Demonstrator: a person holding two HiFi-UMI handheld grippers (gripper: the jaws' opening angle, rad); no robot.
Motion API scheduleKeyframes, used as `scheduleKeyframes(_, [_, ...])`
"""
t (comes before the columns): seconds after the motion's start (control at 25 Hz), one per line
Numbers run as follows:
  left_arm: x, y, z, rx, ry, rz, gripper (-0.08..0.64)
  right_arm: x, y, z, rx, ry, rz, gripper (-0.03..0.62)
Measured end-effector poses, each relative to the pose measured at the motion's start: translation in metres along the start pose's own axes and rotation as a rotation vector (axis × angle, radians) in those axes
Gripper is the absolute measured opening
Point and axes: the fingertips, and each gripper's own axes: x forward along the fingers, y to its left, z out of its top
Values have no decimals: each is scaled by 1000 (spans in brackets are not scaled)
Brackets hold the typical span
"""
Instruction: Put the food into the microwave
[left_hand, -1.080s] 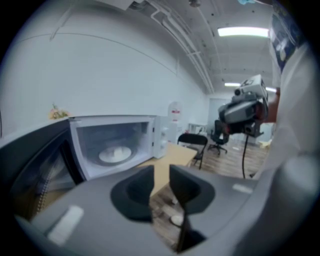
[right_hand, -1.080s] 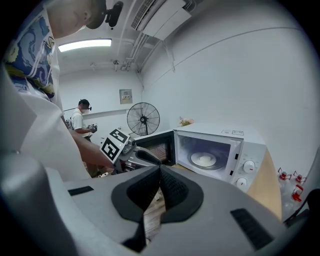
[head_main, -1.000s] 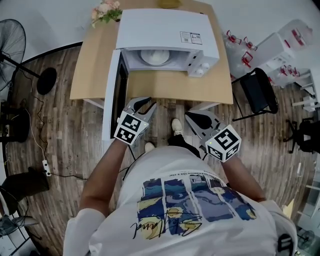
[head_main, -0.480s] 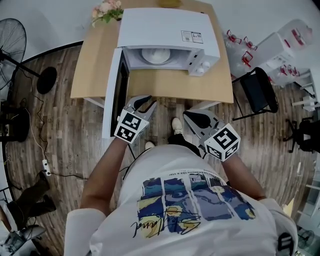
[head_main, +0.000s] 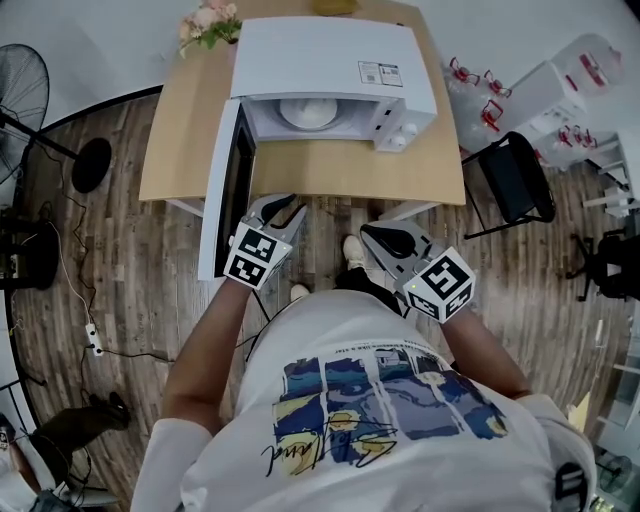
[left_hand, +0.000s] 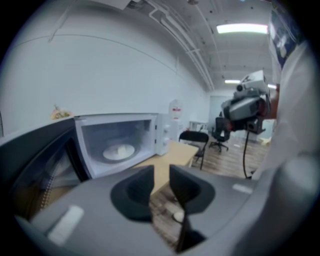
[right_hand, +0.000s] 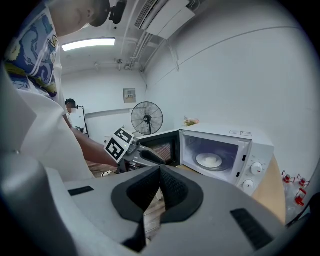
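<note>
The white microwave (head_main: 330, 60) stands on the wooden table (head_main: 340, 172) with its door (head_main: 226, 190) swung open to the left. Inside it, a white plate with pale food (head_main: 308, 113) rests on the turntable; the same plate (left_hand: 118, 151) (right_hand: 209, 160) shows in both gripper views. My left gripper (head_main: 281, 212) hovers at the table's front edge beside the door, jaws slightly apart with nothing between them. My right gripper (head_main: 377, 236) hangs in front of the table, to the right, its jaws touching and empty. In the gripper views, the left gripper (left_hand: 161, 171) and right gripper (right_hand: 160, 169) point toward the microwave cavity.
Pink flowers (head_main: 208, 22) sit at the table's back left corner. A black chair (head_main: 515, 180) stands right of the table, and a floor fan (head_main: 25, 85) and cables lie at left. A person's feet (head_main: 80, 425) show at lower left.
Both grippers have stayed nearly where they were. The person's feet at the lower left of the head view have shifted.
</note>
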Motion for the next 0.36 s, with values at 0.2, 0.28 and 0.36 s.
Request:
scheduleKeyframes(0.2, [0, 1, -2, -7, 12, 4, 100, 2, -1, 2, -1, -1, 6, 6])
scheduleKeyframes(0.28, [0, 2, -2, -10, 13, 4, 100, 3, -3, 2, -2, 0, 8, 6])
scheduleKeyframes(0.36, [0, 2, -2, -14, 14, 6, 100, 5, -4, 1, -2, 0, 10, 6])
